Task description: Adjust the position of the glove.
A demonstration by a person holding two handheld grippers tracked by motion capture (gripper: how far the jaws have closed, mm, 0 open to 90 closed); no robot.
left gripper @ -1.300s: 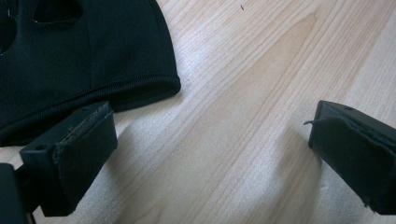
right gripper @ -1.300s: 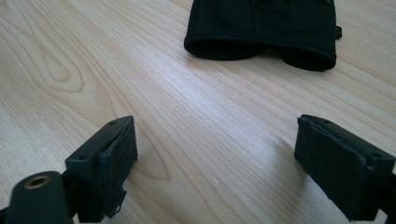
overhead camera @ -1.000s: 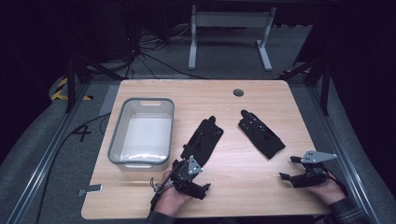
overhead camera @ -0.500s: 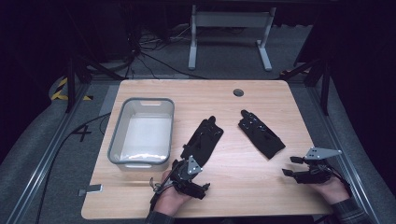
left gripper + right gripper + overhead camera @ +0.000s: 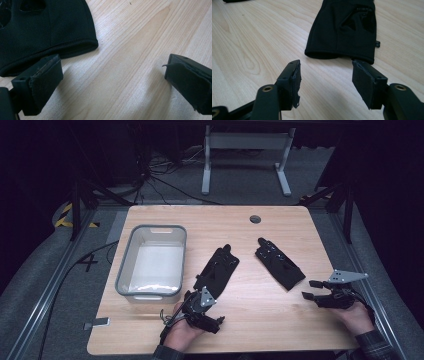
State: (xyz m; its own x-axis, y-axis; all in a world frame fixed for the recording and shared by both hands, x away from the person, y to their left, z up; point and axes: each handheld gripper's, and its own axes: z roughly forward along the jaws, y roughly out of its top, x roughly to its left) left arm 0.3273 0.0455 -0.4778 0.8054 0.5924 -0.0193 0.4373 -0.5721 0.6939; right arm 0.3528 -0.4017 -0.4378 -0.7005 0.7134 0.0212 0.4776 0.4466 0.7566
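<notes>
Jaws of the left gripper (image 5: 110, 82) are spread wide over bare wood and nothing is held; its left pad (image 5: 45, 82) lies just beside the cuff of the left glove (image 5: 42, 32), apart from the cloth. Jaws of the right gripper (image 5: 324, 80) stand partly open and have just been closing, with only table between them; the cuff of the right glove (image 5: 344, 30) lies just past their tips, untouched. A miss is judged the chief risk: if the right jaws are closed where they stand, only air would be pinched, and the thin hem, lying flat on the wood, could be pushed away rather than caught. On the left, the cuff lies off to one side of the gap, so a straight closing would be expected to graze or skip it. A grip on one layer alone could let the cloth slip out during a lift. Counted in the high view: two grippers, two black gloves lying near the middle of the table (image 5: 240, 220), well apart from each other, and one grey bin (image 5: 125, 270) to the left, with one round hole (image 5: 255, 219) near the far edge.
</notes>
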